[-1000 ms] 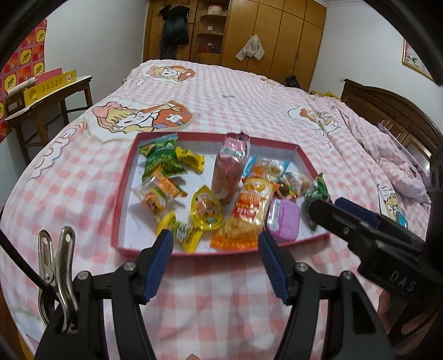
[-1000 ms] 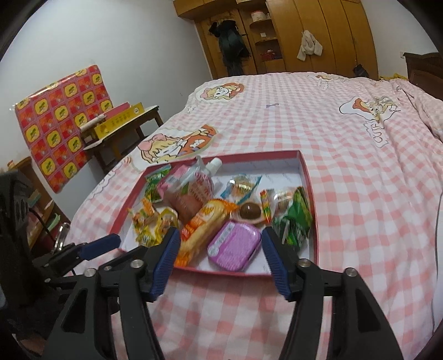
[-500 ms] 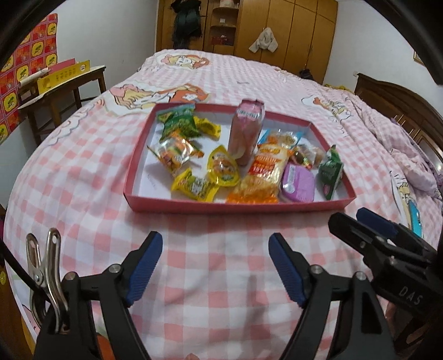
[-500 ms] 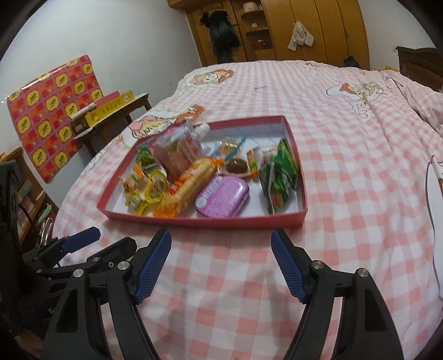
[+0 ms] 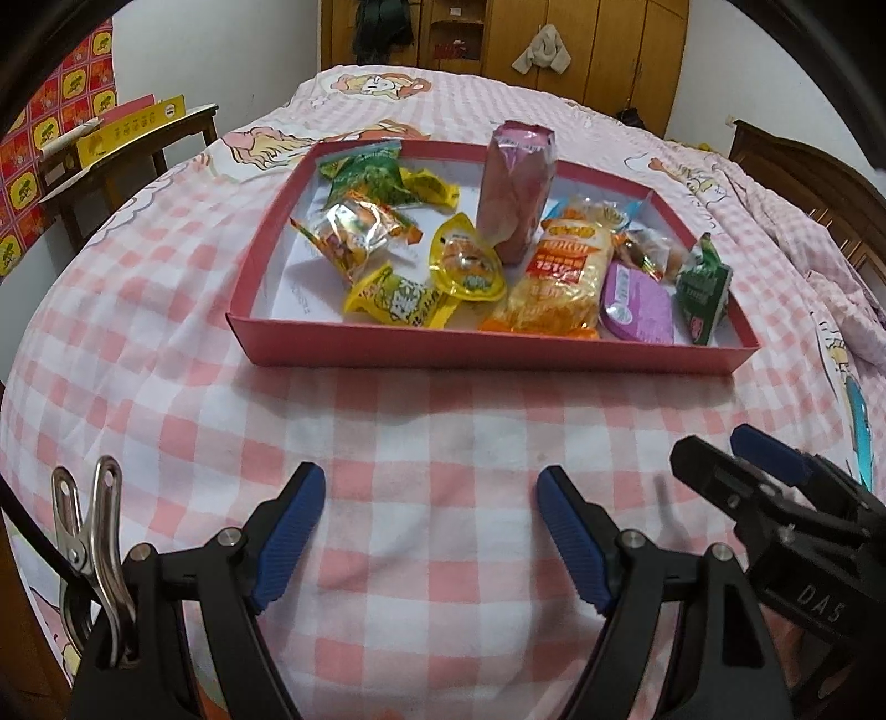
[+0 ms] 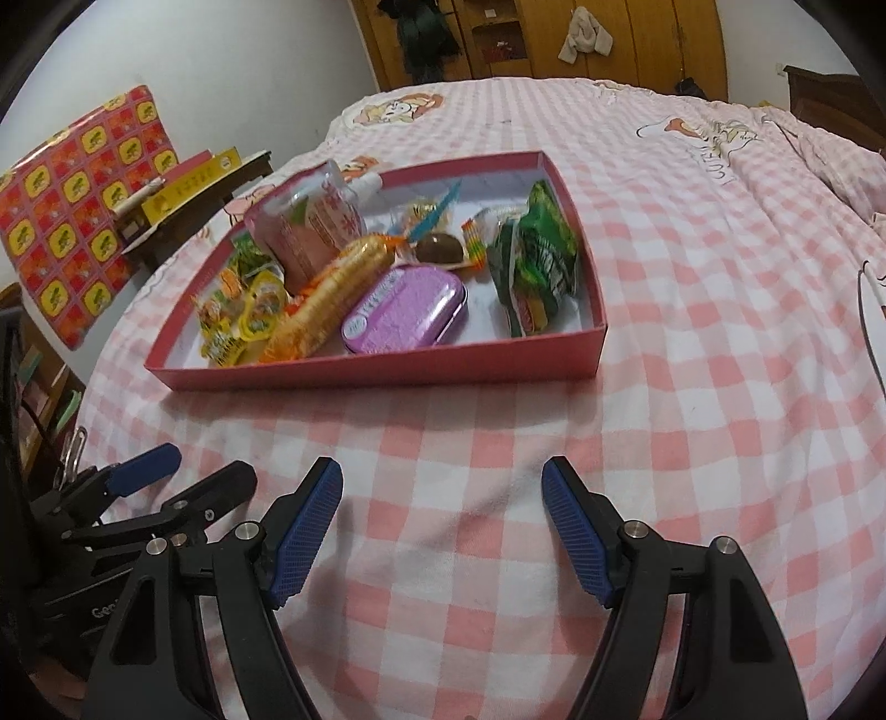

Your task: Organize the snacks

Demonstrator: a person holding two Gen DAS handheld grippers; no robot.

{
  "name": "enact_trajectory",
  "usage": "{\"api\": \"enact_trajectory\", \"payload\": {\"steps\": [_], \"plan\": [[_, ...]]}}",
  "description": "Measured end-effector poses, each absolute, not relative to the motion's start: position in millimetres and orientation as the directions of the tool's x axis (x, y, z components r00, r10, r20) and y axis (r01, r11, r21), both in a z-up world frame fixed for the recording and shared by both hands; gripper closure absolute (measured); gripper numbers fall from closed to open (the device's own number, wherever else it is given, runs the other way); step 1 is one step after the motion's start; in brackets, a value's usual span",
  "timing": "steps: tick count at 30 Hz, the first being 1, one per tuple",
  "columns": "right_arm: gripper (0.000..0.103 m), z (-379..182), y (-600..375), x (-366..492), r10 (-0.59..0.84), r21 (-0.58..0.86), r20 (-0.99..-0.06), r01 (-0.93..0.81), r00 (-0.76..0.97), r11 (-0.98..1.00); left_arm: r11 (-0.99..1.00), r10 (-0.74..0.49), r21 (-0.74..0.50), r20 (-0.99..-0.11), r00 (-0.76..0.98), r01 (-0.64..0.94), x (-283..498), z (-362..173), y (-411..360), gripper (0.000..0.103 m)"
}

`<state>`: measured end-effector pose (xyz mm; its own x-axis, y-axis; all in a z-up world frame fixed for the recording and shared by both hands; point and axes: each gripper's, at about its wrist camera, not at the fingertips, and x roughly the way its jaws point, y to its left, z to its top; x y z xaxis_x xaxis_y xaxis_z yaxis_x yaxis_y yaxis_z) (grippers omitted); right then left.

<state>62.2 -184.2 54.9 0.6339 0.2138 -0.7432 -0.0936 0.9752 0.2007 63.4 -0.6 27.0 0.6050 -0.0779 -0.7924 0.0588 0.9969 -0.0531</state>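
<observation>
Left gripper: your left gripper [image 5: 429,531] has its blue pads spread wide with nothing between them, just checked bedspread underneath. It sits on the near side of the tray, well apart from it.

Right gripper: same deal, your right gripper [image 6: 443,531] is gaping with only fabric showing in the gap. It's also short of the tray, not touching anything.

Side by side: from the left wrist view you can see the right one off at the right edge, and from the right wrist view the left one pokes in at the lower left.

Tray: the red tray [image 5: 482,349] lies flat on the pink checked bedspread [image 5: 443,432], and all the snacks are inside it.

Snacks, left end: green packet [image 5: 368,177] at the far left corner, a yellow wrapper just beside it, then an orange-and-clear candy bag [image 5: 354,238], and the yellow packet [image 5: 398,296] against the near wall.

Snacks, middle: pink pouch [image 5: 515,188] stands upright, the yellow jelly cup [image 5: 468,266] lies right in front of it, and the long orange pastry pack [image 5: 559,277] lies beside that.

Snacks, right end: purple tin [image 6: 404,310] lies flat near the front wall, the dark green bag [image 6: 534,260] is just right of it, and a brown chocolate ball [image 6: 440,246] sits behind the tin.

Room: small wooden side table [image 5: 127,160] off the left of the bed, wooden wardrobe [image 5: 603,50] at the far wall.
</observation>
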Motion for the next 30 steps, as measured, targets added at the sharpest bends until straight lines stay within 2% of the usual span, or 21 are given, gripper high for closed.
{"api": "enact_trajectory", "payload": {"steps": [30], "plan": [[0.026,46.9,-178.3,62.8,0.183,0.157,-0.75,-0.097,0.636,0.983,0.998,-0.054,-0.031,-0.781,0.622,0.048,61.8,20.2,-4.4,0.02]]}}
